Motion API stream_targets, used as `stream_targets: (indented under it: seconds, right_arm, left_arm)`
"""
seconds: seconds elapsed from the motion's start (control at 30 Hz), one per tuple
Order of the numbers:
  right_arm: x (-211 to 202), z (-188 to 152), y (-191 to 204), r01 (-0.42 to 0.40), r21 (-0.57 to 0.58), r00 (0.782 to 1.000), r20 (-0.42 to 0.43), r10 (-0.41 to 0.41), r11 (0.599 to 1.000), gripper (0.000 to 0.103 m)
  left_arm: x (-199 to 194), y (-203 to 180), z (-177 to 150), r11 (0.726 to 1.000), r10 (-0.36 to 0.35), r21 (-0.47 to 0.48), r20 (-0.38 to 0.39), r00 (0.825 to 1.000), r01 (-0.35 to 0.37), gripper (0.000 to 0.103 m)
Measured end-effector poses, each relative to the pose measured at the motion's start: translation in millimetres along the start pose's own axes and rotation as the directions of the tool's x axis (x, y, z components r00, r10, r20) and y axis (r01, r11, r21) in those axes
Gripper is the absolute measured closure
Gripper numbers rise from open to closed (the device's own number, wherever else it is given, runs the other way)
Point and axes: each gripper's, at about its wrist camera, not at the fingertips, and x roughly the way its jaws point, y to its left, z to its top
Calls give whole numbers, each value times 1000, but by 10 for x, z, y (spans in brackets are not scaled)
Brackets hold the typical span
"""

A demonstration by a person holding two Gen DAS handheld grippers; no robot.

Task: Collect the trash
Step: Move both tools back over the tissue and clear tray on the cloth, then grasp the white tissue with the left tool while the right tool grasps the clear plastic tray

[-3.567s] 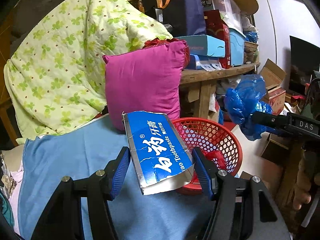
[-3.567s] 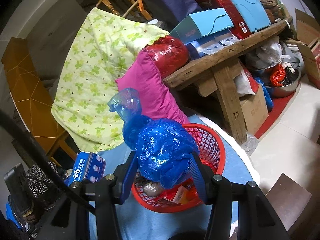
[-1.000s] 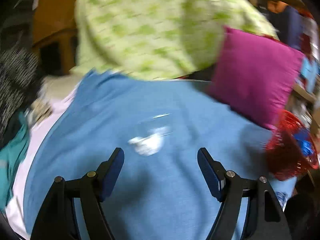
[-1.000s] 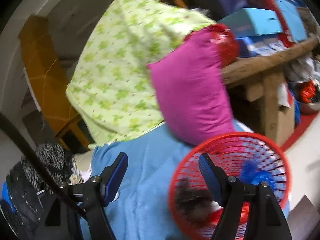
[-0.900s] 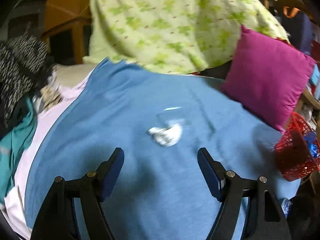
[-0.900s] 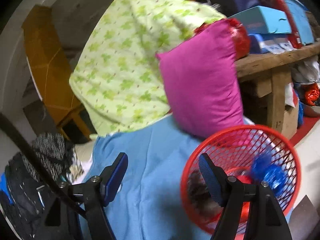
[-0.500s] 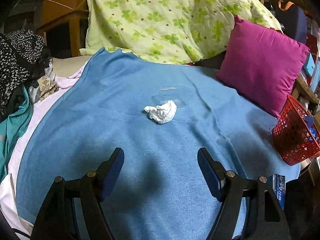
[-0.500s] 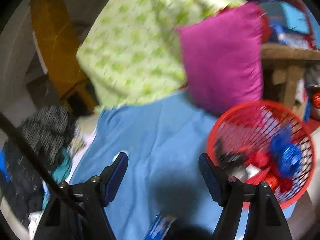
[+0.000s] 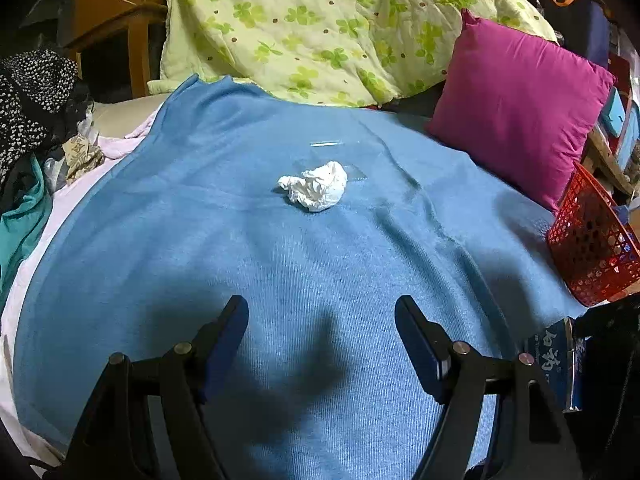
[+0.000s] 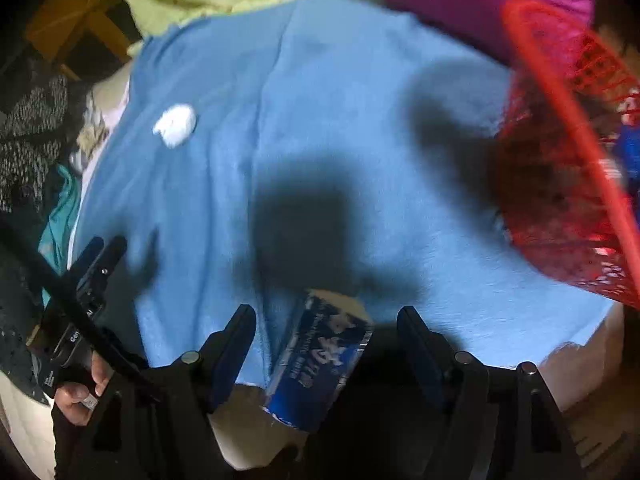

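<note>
A crumpled white tissue [image 9: 316, 185] lies mid-way up the blue blanket [image 9: 240, 248], with a clear plastic wrapper [image 9: 344, 160] just behind it. My left gripper [image 9: 321, 334] is open and empty, well short of the tissue. The red mesh basket [image 9: 592, 248] stands at the blanket's right edge. A blue toothpaste box [image 10: 320, 356] lies at the blanket's near edge, between the open fingers of my right gripper [image 10: 326, 340], apart from both. The box also shows in the left wrist view [image 9: 554, 356]. The tissue [image 10: 176, 125] and basket [image 10: 568, 168] show in the blurred right wrist view.
A magenta pillow [image 9: 516, 104] and a green clover quilt [image 9: 320, 24] rise behind the blanket. Piled clothes [image 9: 28, 120] lie at the left. A wooden chair [image 9: 120, 28] stands at the back left. The left gripper and the hand holding it [image 10: 80, 320] show at the right wrist view's left.
Both grippers let go of their trash and swung left from the basket. The left one now steadies facing the tissue. The right one has tipped down over the toothpaste box.
</note>
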Motion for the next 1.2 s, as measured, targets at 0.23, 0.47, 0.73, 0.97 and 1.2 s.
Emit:
stream_targets:
  seconds: [0.23,0.47,0.73,0.97,1.2]
  right_arm:
    - [361,25,111,-3,-3,995,-99,2,1000,58]
    - [-248,19,238,-20,-75,987,160,32,997,61]
    - [-1908,3,-328,147,141,678,706,-204,979,56]
    - [-1790,240,-1010,238,349,633,652,-417,907,39]
    - [-1449,738,-554,57,97,725,681,-108,994,36]
  left_arm:
    - [-35,69,-4,1000,-26,-11,37,999,27,27]
    - [19,214,16,998,-18,-57,22,1000,19,27]
    - [37,277,425,999,0,-43,82,997,3,27]
    - [404,117,901,999,-50,-2,79,996,50,23]
    - [1013,35,972,997,-68,-22,13,998,68,23]
